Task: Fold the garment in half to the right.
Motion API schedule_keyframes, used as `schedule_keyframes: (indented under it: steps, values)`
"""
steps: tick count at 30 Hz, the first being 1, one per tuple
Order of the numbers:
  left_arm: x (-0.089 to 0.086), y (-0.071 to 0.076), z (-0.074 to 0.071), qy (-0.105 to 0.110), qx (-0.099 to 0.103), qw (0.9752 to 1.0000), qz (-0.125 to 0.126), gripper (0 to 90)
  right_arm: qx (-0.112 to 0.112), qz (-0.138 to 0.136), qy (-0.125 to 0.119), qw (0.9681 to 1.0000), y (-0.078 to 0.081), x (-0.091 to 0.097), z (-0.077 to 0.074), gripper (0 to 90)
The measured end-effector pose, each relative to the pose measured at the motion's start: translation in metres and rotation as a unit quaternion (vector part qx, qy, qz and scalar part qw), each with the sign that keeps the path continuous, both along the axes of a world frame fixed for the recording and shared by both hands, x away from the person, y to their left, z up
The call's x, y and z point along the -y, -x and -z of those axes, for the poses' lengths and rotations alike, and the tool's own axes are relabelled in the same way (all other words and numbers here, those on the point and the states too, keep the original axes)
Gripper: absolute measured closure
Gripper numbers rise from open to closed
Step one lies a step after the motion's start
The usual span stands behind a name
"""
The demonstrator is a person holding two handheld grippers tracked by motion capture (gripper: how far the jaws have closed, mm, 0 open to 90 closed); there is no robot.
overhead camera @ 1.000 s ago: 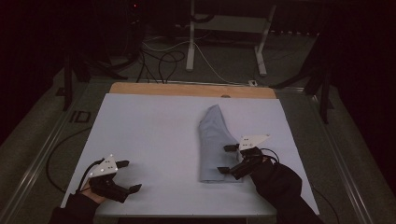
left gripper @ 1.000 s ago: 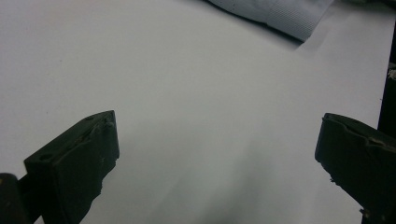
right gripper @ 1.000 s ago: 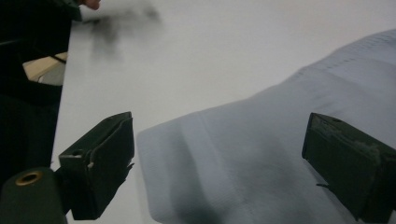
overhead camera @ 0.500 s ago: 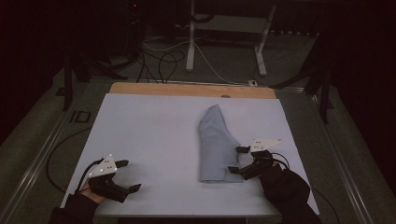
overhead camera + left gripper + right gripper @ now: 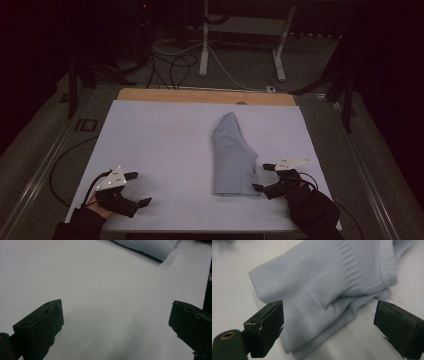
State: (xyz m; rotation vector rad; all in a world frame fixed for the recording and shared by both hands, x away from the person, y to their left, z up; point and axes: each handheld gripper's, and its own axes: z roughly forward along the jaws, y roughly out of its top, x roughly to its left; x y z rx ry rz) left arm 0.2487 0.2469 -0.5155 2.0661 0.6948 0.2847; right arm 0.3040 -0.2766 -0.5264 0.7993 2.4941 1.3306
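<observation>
A pale blue folded garment (image 5: pixel 232 155) lies on the white table sheet (image 5: pixel 165 145), right of centre, its ribbed edge (image 5: pixel 352 272) nearest my right hand. My right gripper (image 5: pixel 261 177) rests just off the garment's near right corner, open, its jaws wide apart and nothing between them; the folded cloth (image 5: pixel 322 292) sits just ahead of the jaws. My left gripper (image 5: pixel 137 189) stands open at the near left corner of the sheet, over bare white surface (image 5: pixel 107 305). A corner of the garment (image 5: pixel 150 247) shows far ahead of it.
A wooden table edge (image 5: pixel 200 96) runs along the far side of the sheet. Beyond it are a white stand (image 5: pixel 205 45) and loose cables (image 5: pixel 165 65) on the dark floor. Metal rails (image 5: pixel 45 165) flank the table.
My right gripper has drawn back toward the near right, off the garment's edge. The left gripper has stayed put and the garment lies as before.
</observation>
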Motion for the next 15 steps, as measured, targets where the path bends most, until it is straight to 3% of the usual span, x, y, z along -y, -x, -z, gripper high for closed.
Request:
schedule_keyframes:
  steps: [9,15]
  values:
    - [-0.001,0.001,0.001,-0.004,0.0,1.0,-0.001,0.8,-0.014,0.033,0.007,0.9993,0.008,0.01,0.006,9.2]
    - [0.0,0.001,0.001,-0.003,0.001,1.0,-0.001,0.8,-0.013,0.032,0.011,0.9993,0.009,0.011,0.007,9.2]
